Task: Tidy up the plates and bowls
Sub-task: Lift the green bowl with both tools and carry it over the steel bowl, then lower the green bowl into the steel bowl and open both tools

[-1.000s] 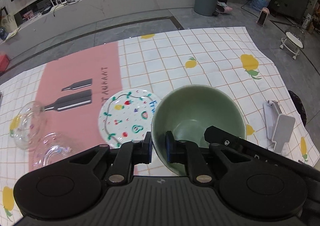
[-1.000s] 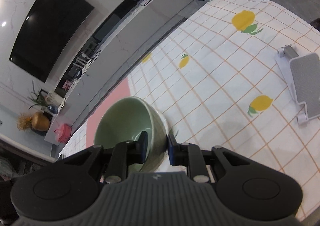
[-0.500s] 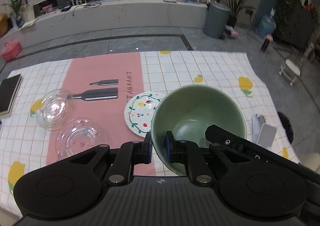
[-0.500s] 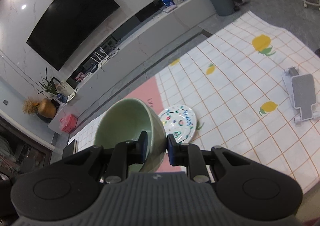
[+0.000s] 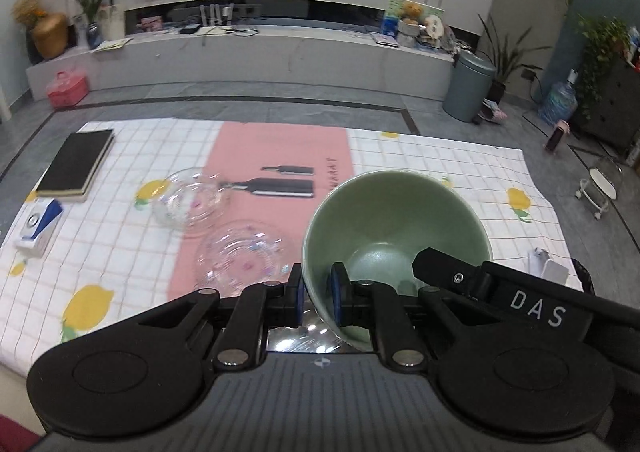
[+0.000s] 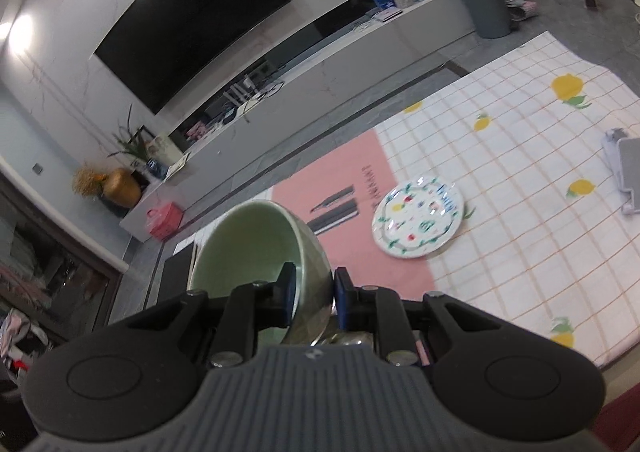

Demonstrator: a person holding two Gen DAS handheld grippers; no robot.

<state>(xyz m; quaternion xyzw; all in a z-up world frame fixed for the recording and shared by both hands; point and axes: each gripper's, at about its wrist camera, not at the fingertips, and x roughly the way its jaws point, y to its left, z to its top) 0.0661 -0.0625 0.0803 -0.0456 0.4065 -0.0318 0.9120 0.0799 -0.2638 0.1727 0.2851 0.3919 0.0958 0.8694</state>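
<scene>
The green bowl (image 5: 396, 228), the one of its kind, hangs lifted above the checked cloth (image 5: 120, 252), and we grip it twice: the left gripper (image 5: 316, 294) is clamped on its near wall, and the right gripper (image 6: 314, 290) pinches the rim. We see nothing inside it. At ten o'clock from it lie two clear glass bowls (image 5: 192, 200) (image 5: 244, 252), hard to outline. One painted plate (image 6: 418, 216) lies at two o'clock in our right view, hidden from the left.
</scene>
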